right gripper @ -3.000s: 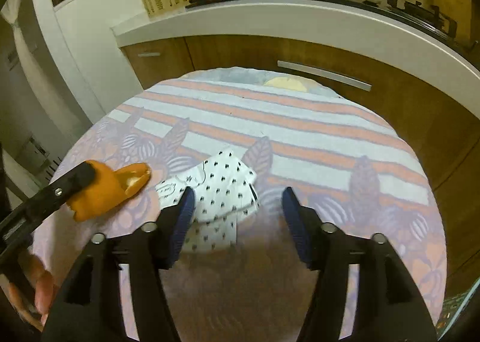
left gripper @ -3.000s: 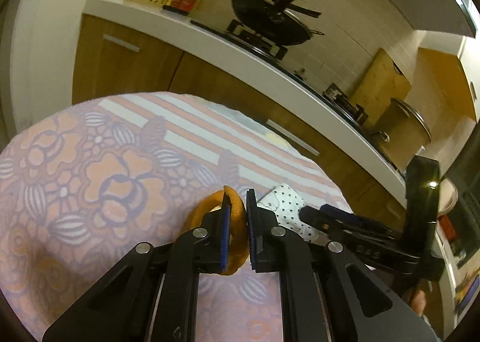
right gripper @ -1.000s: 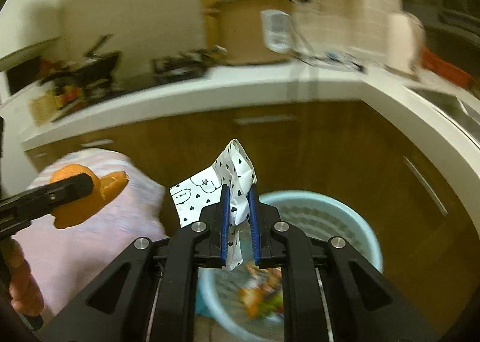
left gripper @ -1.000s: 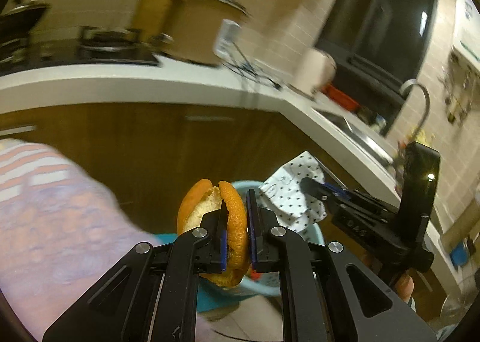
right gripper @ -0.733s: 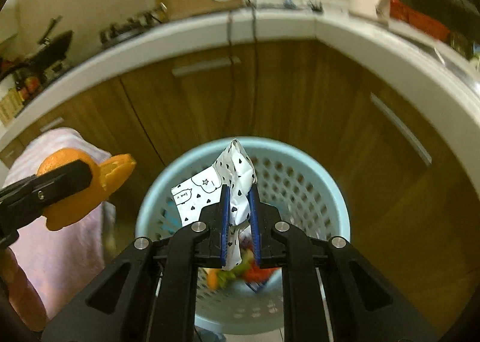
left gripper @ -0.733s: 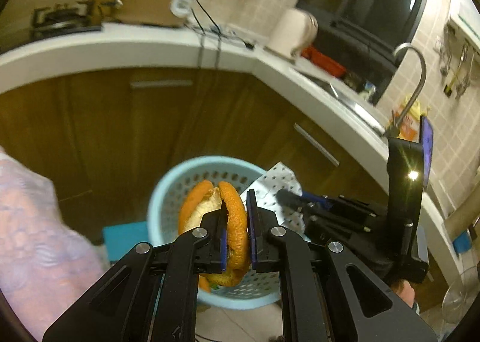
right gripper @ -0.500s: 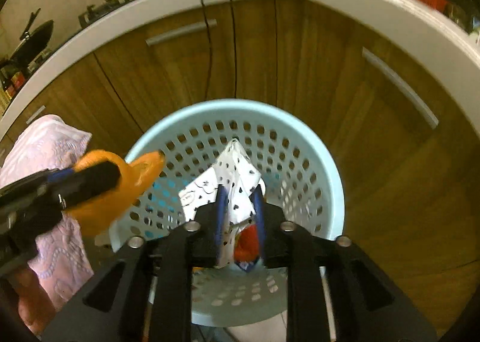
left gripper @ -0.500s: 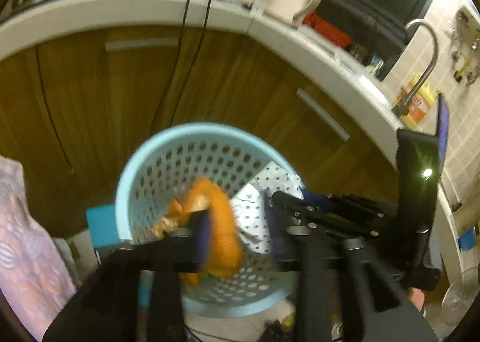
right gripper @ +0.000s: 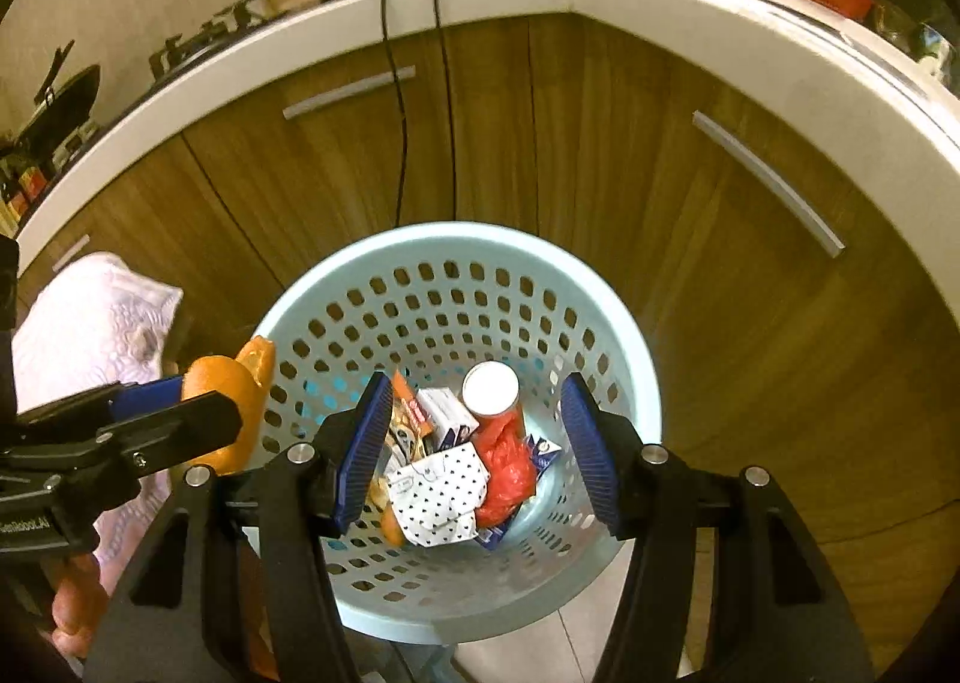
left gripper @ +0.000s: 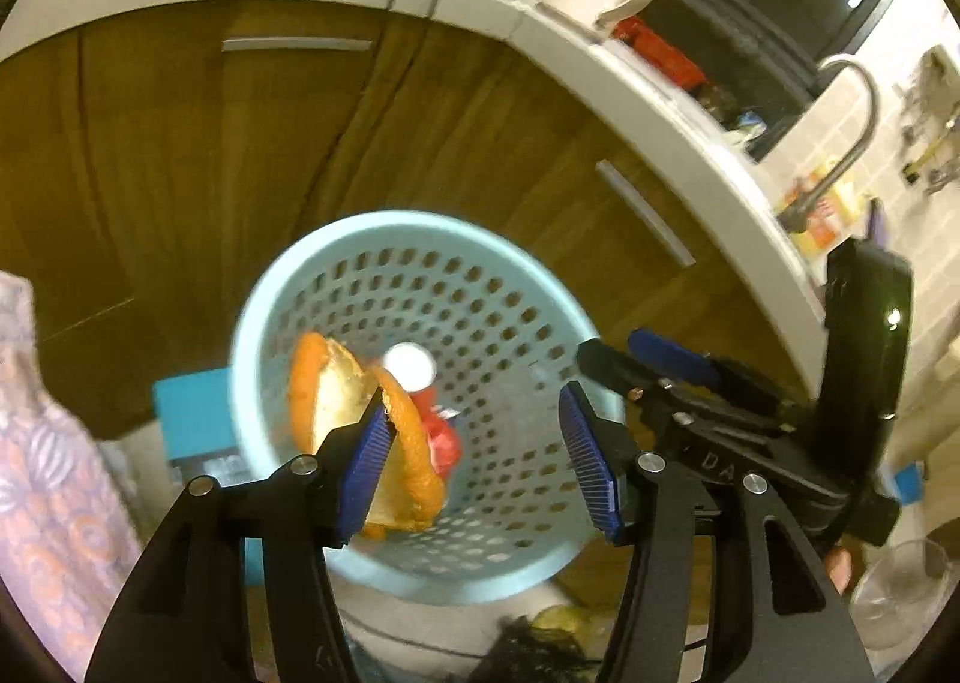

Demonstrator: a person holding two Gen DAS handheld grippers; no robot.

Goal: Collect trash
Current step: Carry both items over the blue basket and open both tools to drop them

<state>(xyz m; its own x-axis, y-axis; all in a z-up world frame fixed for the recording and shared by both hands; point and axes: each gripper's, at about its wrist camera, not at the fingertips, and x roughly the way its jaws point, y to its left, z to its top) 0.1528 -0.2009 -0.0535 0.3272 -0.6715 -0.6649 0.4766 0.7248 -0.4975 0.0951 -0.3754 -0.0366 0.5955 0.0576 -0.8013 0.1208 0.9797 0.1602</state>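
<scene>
Both pairs of jaws are opening above a pale blue perforated plastic waste basket (right gripper: 606,323) that stands on the floor. On the left gripper (left gripper: 474,455) the blue ribbed pads stand well apart, and a curled orange peel with a pale inner side (left gripper: 354,419) lies against the left-hand pad only, no longer pinched, over the basket's mouth. On the right gripper (right gripper: 474,443) nothing sits between the spread pads; straight below them a white paper wrapper with small black hearts (right gripper: 441,494) lies inside the basket on top of other rubbish, beside a crumpled red plastic bag (right gripper: 504,473) and a can with a white round top (right gripper: 491,386). In the right wrist view the left gripper reaches in from the left edge with the peel at its tip. A pink patterned cloth (right gripper: 90,335) shows at the left. Behind the basket run brown wooden cabinet doors with grey bar handles (right gripper: 600,143), topped by a white counter (right gripper: 750,35) where a curved metal tap (left gripper: 852,113) rises at the far right.
</scene>
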